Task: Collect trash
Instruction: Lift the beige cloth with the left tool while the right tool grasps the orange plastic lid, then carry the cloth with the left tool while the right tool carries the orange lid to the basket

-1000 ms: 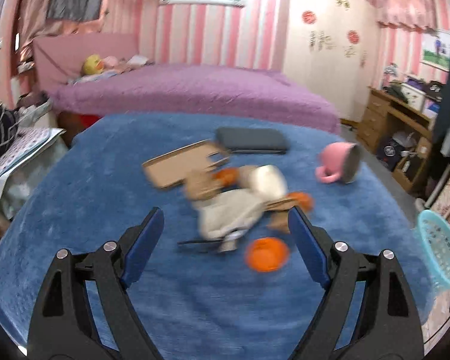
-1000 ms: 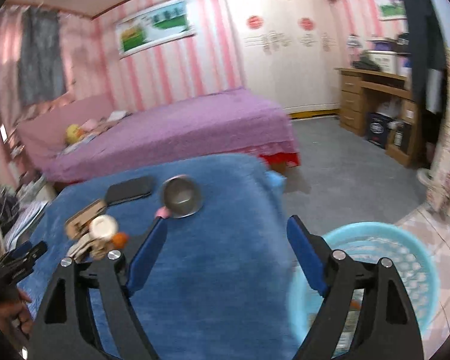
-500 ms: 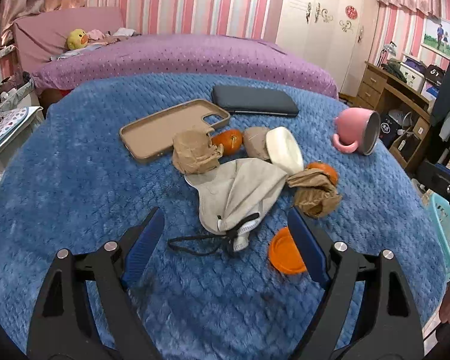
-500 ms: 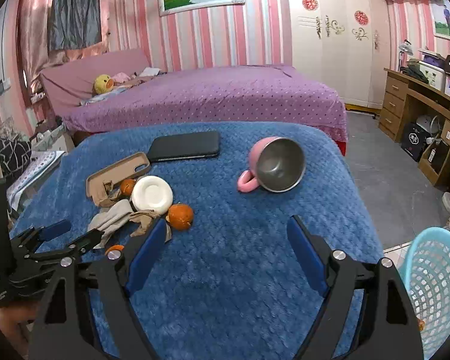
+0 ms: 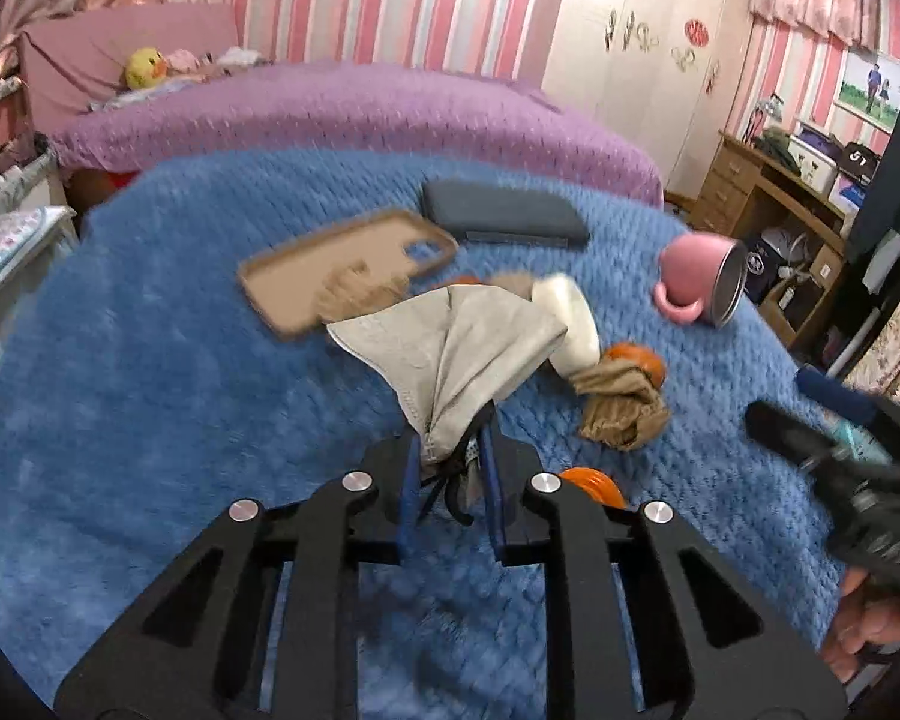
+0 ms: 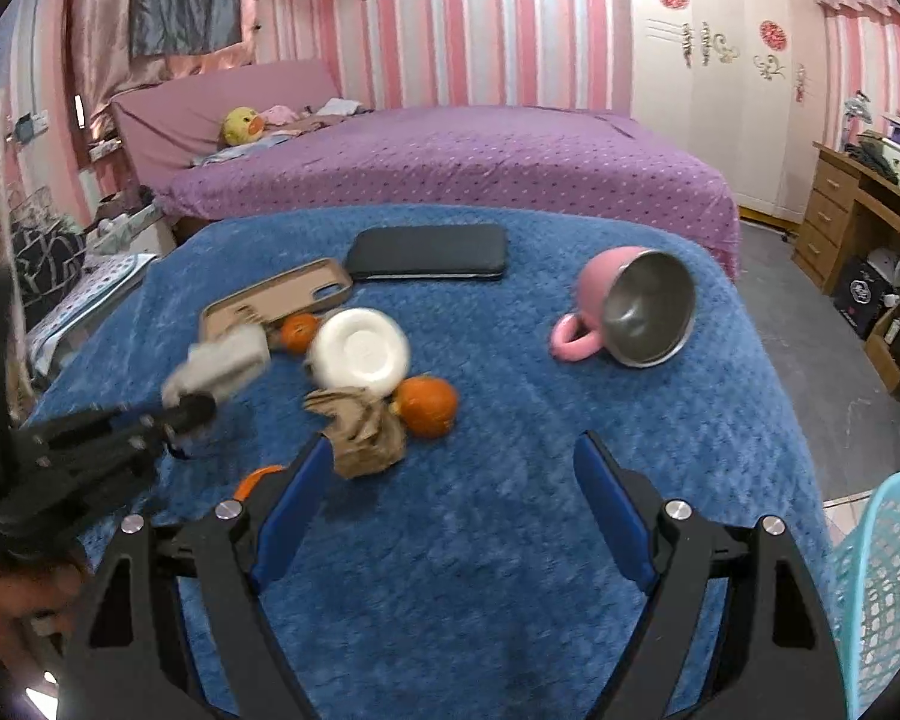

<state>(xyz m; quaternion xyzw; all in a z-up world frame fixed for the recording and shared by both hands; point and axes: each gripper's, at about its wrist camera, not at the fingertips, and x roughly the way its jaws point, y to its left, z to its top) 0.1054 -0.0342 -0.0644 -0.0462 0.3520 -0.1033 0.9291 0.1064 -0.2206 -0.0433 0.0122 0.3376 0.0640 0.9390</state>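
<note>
Trash lies in a loose heap in the middle of the blue blanket [image 6: 480,540]: a grey face mask [image 5: 468,348], a crumpled brown paper [image 6: 363,429], an orange [image 6: 427,405], a second orange [image 6: 299,331] further back, a white lid [image 6: 359,354] and an orange disc [image 5: 591,486] at the near edge of the heap.

The left gripper [image 5: 450,468] has just been closing, and its blue pads now pinch the near end of the mask, where the black ear loops bunch together. The rest of the mask fans out ahead of the jaws, above the blanket.

The right gripper [image 6: 450,516] stands spread wide with nothing between its fingers; the brown paper sits just beyond its left fingertip.

A pink mug [image 6: 624,315] lies on its side to the right of the heap, its steel inside showing and holding nothing. A tan phone case [image 6: 276,303] lies open side up behind the heap, with a black case [image 6: 429,252] beyond it.

A turquoise basket [image 6: 882,576] shows at the lower right of the right wrist view, beside the blanket's edge; what is in it cannot be told.
</note>
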